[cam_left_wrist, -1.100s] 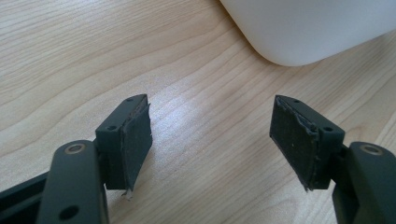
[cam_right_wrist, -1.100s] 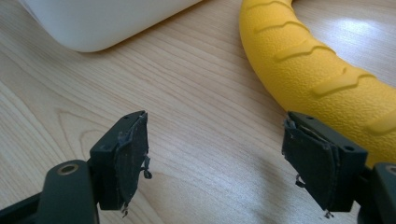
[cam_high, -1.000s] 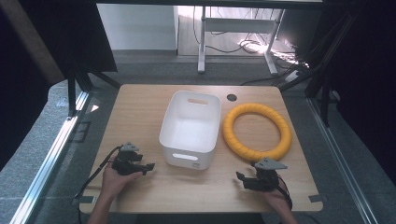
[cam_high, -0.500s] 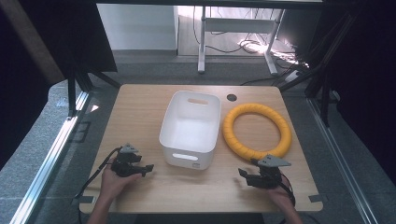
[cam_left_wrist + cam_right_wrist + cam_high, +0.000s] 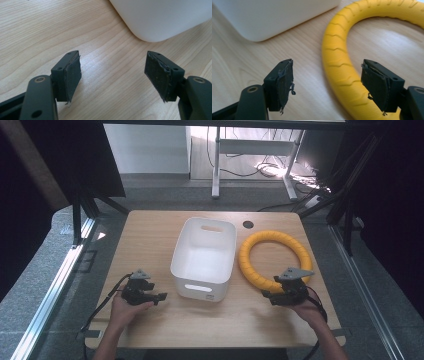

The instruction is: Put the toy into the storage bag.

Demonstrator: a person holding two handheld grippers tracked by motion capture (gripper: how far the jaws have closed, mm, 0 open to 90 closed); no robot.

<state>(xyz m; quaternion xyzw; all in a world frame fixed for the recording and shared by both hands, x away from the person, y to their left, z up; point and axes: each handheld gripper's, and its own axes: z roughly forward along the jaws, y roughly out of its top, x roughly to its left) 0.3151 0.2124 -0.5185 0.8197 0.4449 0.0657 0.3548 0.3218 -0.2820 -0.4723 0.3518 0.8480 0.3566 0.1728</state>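
A big yellow ring (image 5: 274, 260) lies flat on the wooden table (image 5: 150, 235), just beside the right side of a white bin (image 5: 204, 257). The bin stands open side up in the middle of the table and looks empty — likely the place where the ring should go, so it helps that the two sit so close together.

The right gripper (image 5: 274, 296) is at the near edge of the ring. Its jaws are open wide and nothing is pinched between them. In the right gripper view the ring (image 5: 342, 62) runs up between the two black pads (image 5: 285, 82), a bit nearer the right one, but neither pad touches it. It looks lined up for a grab on the ring's near curve.

The left gripper (image 5: 159, 297) waits low on the table by the bin's near left corner. Its jaws are open too, with bare wood between the pads (image 5: 160, 77) and the bin's round corner (image 5: 160, 20) just ahead. It may be there to steady the bin.

A second ago the right gripper sat farther back, near the table's front edge. Now it is up closer to the ring. Its jaws have just been opening again after a small squeeze — with nothing caught in them. The left gripper, the bin and the ring lie as they did.
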